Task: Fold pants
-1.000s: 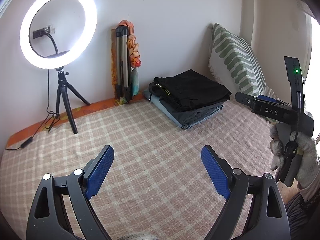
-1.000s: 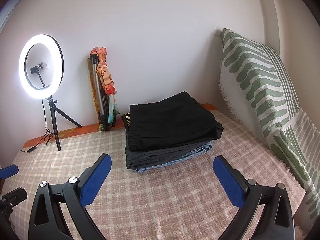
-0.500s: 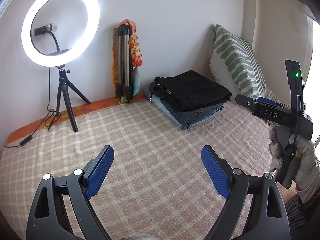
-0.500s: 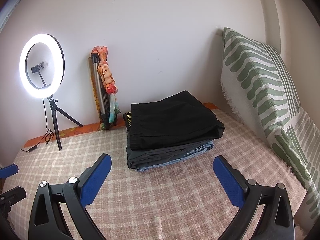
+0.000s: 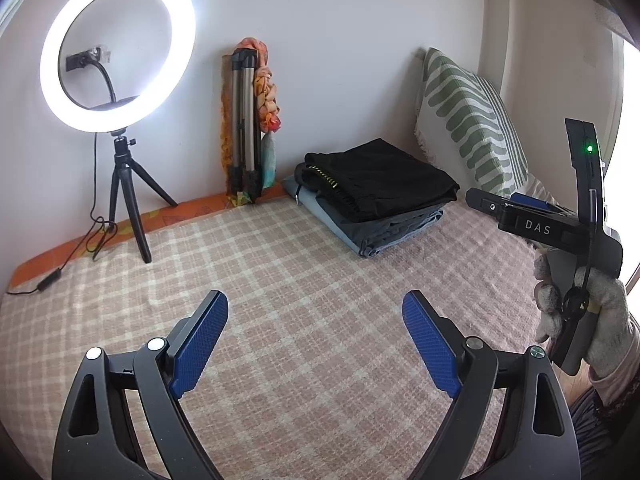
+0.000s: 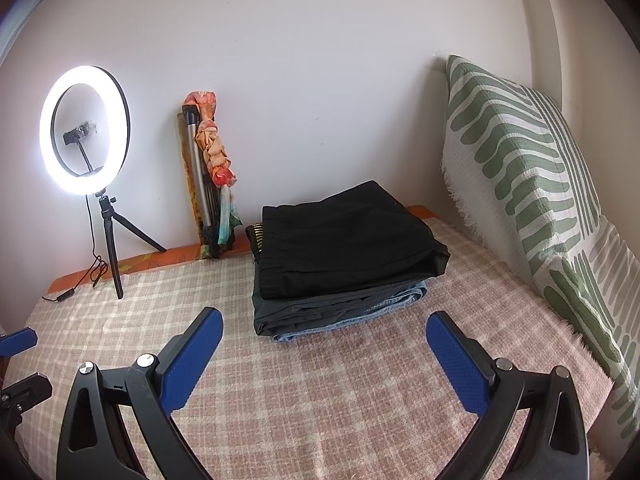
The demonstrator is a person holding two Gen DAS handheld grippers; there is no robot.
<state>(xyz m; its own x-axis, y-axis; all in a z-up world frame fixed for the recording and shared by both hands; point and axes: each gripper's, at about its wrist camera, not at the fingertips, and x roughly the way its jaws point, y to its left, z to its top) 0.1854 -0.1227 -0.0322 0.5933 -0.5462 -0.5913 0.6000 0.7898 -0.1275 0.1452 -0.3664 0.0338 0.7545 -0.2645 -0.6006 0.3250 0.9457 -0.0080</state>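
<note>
The left gripper [image 5: 316,340] hangs over the checked blanket [image 5: 280,280] with its blue pads spread wide and nothing between them. The right gripper [image 6: 324,354] is likewise spread and empty; in the left view its black body reads "DAS", held in a gloved hand [image 5: 592,312]. The folded pants [image 6: 344,248] lie stacked near the wall, beside a striped pillow [image 6: 520,168]. A lit ring light [image 5: 116,48] stands far left.

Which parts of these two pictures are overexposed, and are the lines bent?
Left wrist view: the ring light and the window at the right edge are blown out white. Right wrist view: only the ring light glares. Both views: fisheye curves the wall, corners dark.
</note>
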